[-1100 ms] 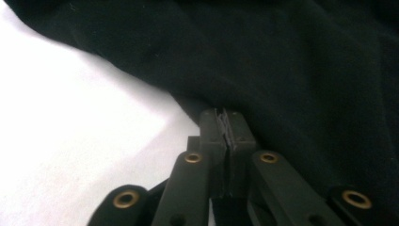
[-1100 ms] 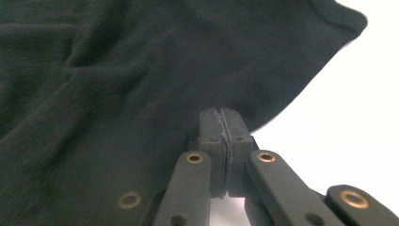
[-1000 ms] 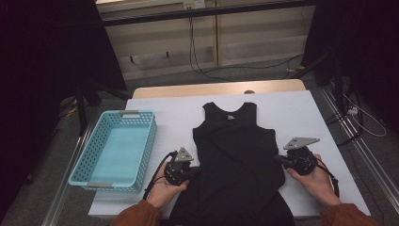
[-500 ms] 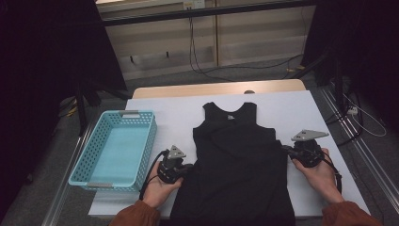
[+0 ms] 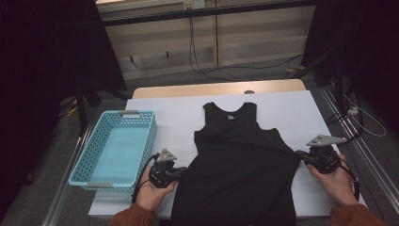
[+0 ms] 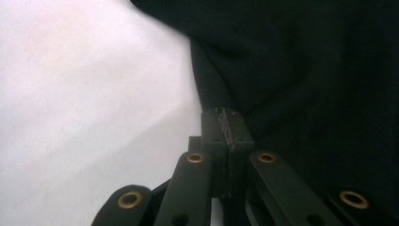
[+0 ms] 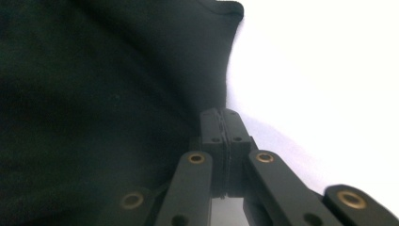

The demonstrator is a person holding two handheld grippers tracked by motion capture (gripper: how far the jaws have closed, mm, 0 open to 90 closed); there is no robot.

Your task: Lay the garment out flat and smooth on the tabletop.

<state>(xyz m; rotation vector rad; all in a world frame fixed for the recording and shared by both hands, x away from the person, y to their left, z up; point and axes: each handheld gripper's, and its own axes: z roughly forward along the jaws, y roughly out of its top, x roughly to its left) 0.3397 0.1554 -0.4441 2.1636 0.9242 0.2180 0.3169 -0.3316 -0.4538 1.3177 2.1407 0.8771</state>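
Fingers of the left gripper [image 5: 181, 172] are clamped on the left edge of the black top [image 5: 240, 165] — those of the right gripper [image 5: 301, 155] on its right edge. It lies flat mid-worktop [image 5: 291, 106], neck far, stretched between them, right of the blue basket [image 5: 94, 155].

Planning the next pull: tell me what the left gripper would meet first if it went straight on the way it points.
The left gripper points across the table into the black tank top, whose side edge its fingers already pinch. It would likely only push into more fabric.
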